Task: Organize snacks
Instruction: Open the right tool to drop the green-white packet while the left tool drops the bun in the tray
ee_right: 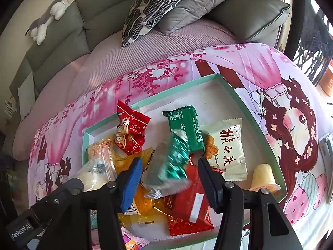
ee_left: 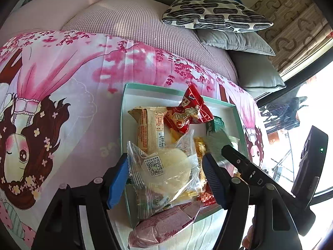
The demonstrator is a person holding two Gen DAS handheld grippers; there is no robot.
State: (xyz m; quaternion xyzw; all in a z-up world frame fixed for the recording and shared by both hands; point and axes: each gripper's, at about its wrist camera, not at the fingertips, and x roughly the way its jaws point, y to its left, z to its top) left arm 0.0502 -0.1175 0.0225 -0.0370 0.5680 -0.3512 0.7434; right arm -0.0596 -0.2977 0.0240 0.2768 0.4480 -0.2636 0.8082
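Note:
A shallow mint-green box (ee_left: 177, 92) (ee_right: 245, 102) lies on a pink cartoon blanket and holds several snack packs. My left gripper (ee_left: 166, 173) is open above the box, with a clear bag holding a pale bun (ee_left: 166, 166) between its blue pads; I cannot tell whether the pads touch it. My right gripper (ee_right: 170, 175) is open over the box. A blurred green-and-silver wrapper (ee_right: 172, 162) hangs between its fingers, apart from both. Red packs (ee_right: 131, 131), a green pack (ee_right: 185, 129), a white pack (ee_right: 229, 148) and orange packs (ee_right: 143, 204) lie in the box.
A pink-wrapped cake (ee_left: 164, 225) lies over the box's near rim. A yellow jelly cup (ee_right: 263, 176) stands in the box's right corner. Patterned (ee_left: 216, 12) and grey cushions sit on the sofa behind. A plush dog (ee_right: 47, 14) lies on the sofa back. My right gripper's body (ee_left: 249, 170) shows beside the left.

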